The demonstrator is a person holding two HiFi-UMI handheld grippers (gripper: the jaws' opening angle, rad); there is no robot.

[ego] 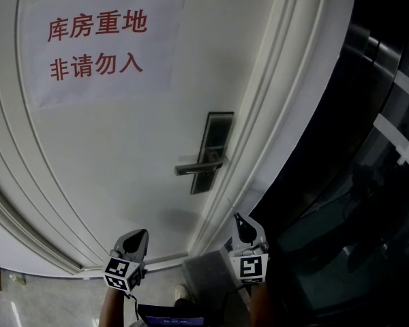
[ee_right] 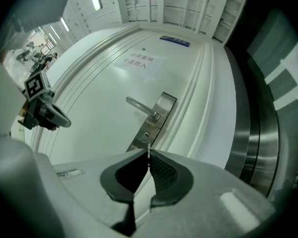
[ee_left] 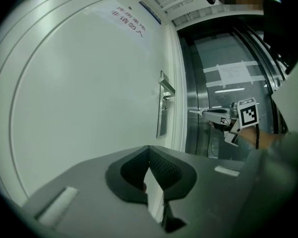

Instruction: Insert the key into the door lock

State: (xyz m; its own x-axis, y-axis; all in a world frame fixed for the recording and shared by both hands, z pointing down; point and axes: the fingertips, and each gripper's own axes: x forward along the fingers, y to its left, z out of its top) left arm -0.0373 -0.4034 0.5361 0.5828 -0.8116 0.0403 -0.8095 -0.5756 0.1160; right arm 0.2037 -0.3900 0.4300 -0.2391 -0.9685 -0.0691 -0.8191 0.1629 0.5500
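Door lock (ego: 215,131) sits on the white door (ego: 123,148), ahead of both grippers, and carries a lever handle (ee_right: 141,108). Right gripper (ee_right: 148,155): jaws pressed together, pinching the thin key (ee_right: 148,151) edge-on. Left gripper (ee_left: 149,150): jaw tips together. Keyhole (ee_right: 146,134) lies directly beyond the key tip, apart from it.

Storeroom entrance (notice (ego: 99,46) on door (ego: 123,155))
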